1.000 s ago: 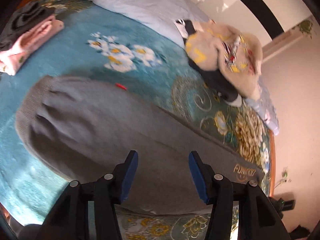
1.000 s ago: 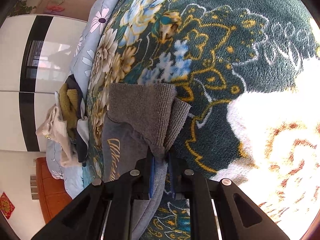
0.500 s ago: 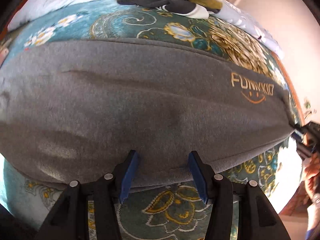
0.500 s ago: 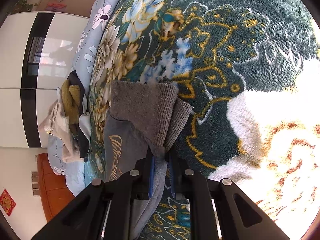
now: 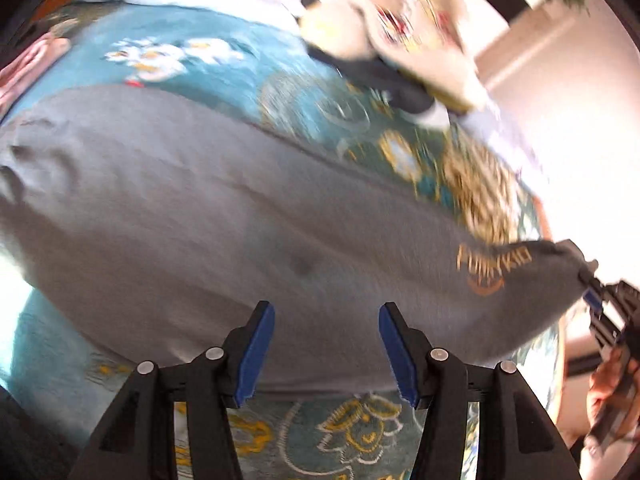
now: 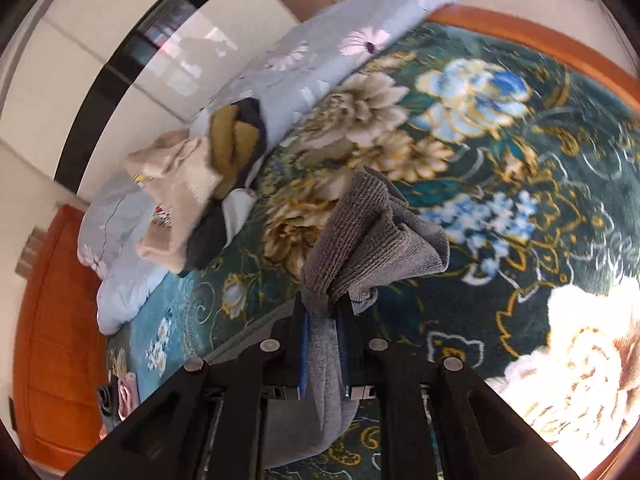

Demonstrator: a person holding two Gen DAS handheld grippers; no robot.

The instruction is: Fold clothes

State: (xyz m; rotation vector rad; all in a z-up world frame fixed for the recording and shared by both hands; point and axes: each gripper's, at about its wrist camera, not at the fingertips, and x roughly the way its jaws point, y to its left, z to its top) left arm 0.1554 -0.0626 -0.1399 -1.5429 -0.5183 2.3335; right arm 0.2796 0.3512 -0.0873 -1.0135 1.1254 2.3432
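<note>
Grey sweatpants (image 5: pixel 224 216) with an orange "FUNKKID" print lie stretched across the teal floral blanket (image 5: pixel 224 64). My left gripper (image 5: pixel 326 350) is open and empty, its blue pads just over the pants' near edge. My right gripper (image 6: pixel 323 320) is shut on the pants' ribbed cuff (image 6: pixel 360 236) and holds it lifted above the blanket (image 6: pixel 520 168). The right gripper also shows at the right edge of the left wrist view (image 5: pixel 596 300), gripping the printed end.
A heap of unfolded clothes (image 5: pixel 384 28) lies at the back on a pale floral quilt (image 6: pixel 304 64). Folded pink and dark clothes (image 5: pixel 28 60) sit at the far left. An orange wooden bed frame (image 6: pixel 52 320) borders the blanket.
My right gripper has lifted the cuff off the blanket and turned. My left gripper has pulled back a little, staying open at the pants' near edge.
</note>
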